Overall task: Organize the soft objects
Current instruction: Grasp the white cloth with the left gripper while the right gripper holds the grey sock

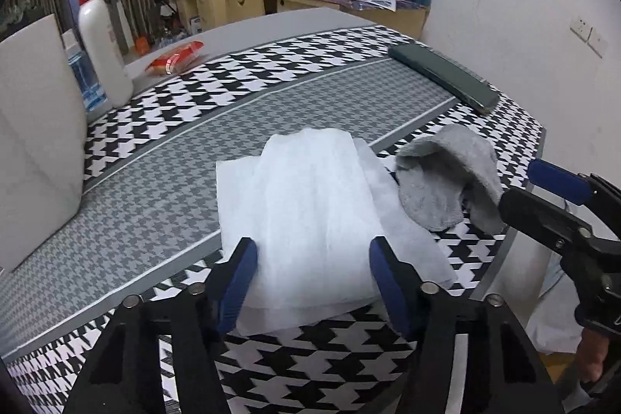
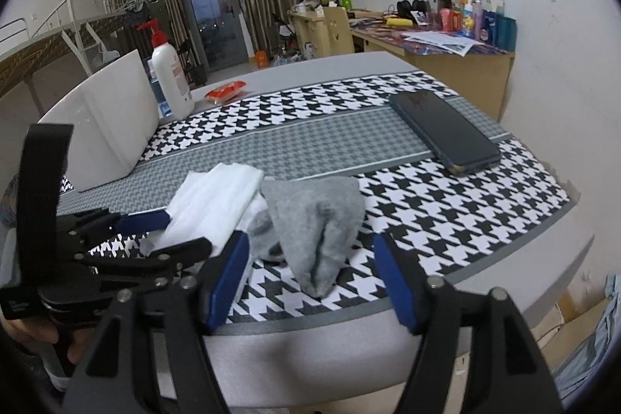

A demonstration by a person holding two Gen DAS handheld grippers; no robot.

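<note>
A folded white cloth (image 1: pixel 310 212) lies on the houndstooth table cover (image 1: pixel 271 103) near the front edge. My left gripper (image 1: pixel 313 266) is open, its blue-padded fingers on either side of the cloth's near end. A crumpled grey cloth (image 1: pixel 446 177) lies just right of the white one, touching it. In the right wrist view the grey cloth (image 2: pixel 314 227) lies between the fingers of my open right gripper (image 2: pixel 310 278), and the white cloth (image 2: pixel 217 196) is to its left. The left gripper (image 2: pixel 155 231) shows there around the white cloth.
A dark phone (image 2: pixel 446 130) lies at the far right of the table. A white pump bottle (image 2: pixel 170 76), a white box (image 2: pixel 104 127) and a red packet (image 2: pixel 225 92) stand at the far left. A cluttered desk (image 2: pixel 438 37) is behind.
</note>
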